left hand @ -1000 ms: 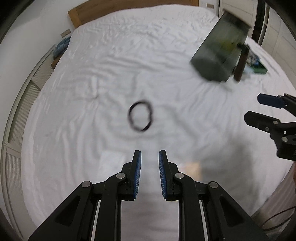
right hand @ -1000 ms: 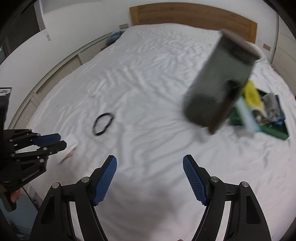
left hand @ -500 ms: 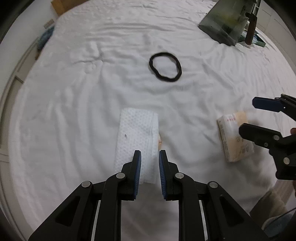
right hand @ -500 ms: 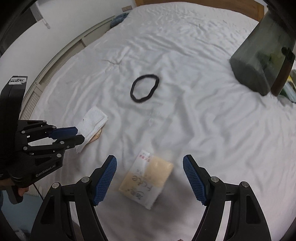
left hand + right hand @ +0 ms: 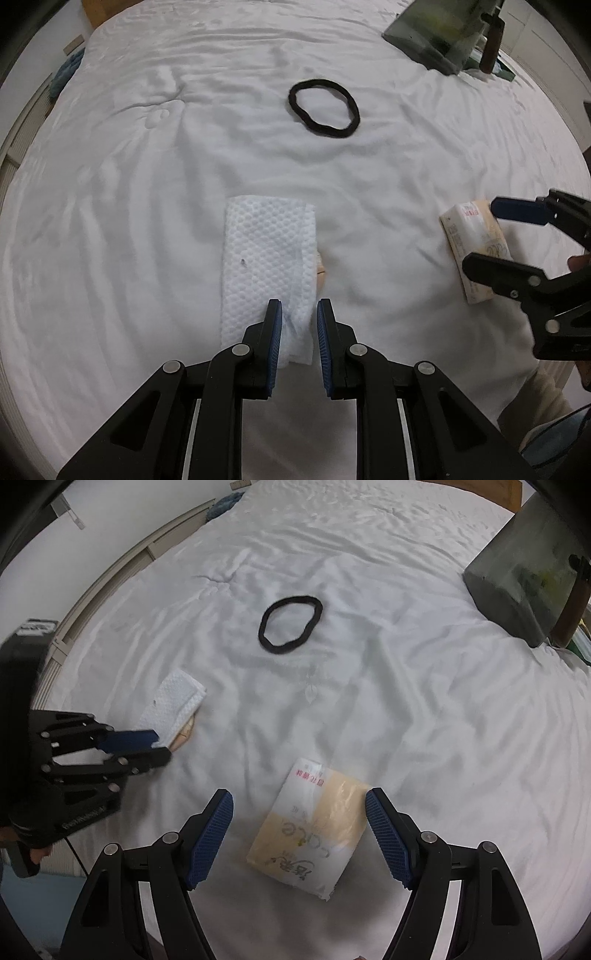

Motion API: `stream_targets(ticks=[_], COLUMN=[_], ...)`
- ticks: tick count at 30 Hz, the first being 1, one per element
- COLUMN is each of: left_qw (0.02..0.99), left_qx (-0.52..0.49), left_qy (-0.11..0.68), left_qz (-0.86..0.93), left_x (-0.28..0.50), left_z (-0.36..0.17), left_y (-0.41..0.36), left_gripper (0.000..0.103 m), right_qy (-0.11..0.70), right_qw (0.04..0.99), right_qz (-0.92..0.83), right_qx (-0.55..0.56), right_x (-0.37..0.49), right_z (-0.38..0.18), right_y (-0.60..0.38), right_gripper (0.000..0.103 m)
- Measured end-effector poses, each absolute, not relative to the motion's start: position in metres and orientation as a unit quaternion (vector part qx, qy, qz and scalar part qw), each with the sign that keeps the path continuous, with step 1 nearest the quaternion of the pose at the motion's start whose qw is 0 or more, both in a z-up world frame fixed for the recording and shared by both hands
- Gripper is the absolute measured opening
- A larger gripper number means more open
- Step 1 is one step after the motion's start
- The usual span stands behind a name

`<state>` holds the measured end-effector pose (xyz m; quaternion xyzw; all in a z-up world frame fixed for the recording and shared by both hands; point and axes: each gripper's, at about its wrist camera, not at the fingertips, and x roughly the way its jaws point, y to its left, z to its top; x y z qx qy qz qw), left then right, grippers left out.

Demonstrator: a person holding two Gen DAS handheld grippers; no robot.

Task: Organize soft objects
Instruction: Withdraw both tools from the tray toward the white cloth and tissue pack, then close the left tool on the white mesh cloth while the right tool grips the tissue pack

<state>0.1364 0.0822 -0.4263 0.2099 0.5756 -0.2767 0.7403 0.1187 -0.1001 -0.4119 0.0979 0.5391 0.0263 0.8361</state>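
Both grippers have dropped over the white bed [image 5: 147,184], each now lined up for a pickup
Right gripper [image 5: 299,834] gapes wide astride the tissue pack [image 5: 314,830], gripping nothing; left gripper [image 5: 298,328], jaws narrow, brackets the folded white cloth's [image 5: 266,258] near edge, unpinched; black hair band [image 5: 324,108] lies beyond

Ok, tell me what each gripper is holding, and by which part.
Right gripper: nothing; open jaws straddle the tissue pack, unclamped. Left gripper: narrow jaws at the near end of the white cloth; whether they pinch it cannot be told.
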Motion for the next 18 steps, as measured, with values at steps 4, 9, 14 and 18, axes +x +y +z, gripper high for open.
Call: stream_targets(ticks=[4,9,14,18], left_qw=[0.750,0.763,0.760,0.749], left_qx=[0.202,0.185,0.175,0.143], left_qy=[0.573,0.575,0.577,0.592], left_qz=[-0.261,-0.232,-0.243,-0.263], left_x=[0.139,0.150,0.149,0.152], left_z=[-0.421,-0.421,-0.423,-0.426], left_y=[0.094,0.109,0.103,0.100], left_gripper=[0.016,0.016,0.016,0.016], right_qy=[0.540,0.541,0.546,0.548], right_qw=[0.836,0.835,0.832,0.829], right_qz=[0.023,0.022,0.019,0.019], right_qx=[0.098,0.098,0.098,0.104], right_x=[0.121,0.120,0.119,0.118], right_z=[-0.415,-0.415,-0.420,-0.422], right_y=[-0.099,-0.100,-0.101,-0.102], right_gripper=[0.077,0.077,0.077,0.077])
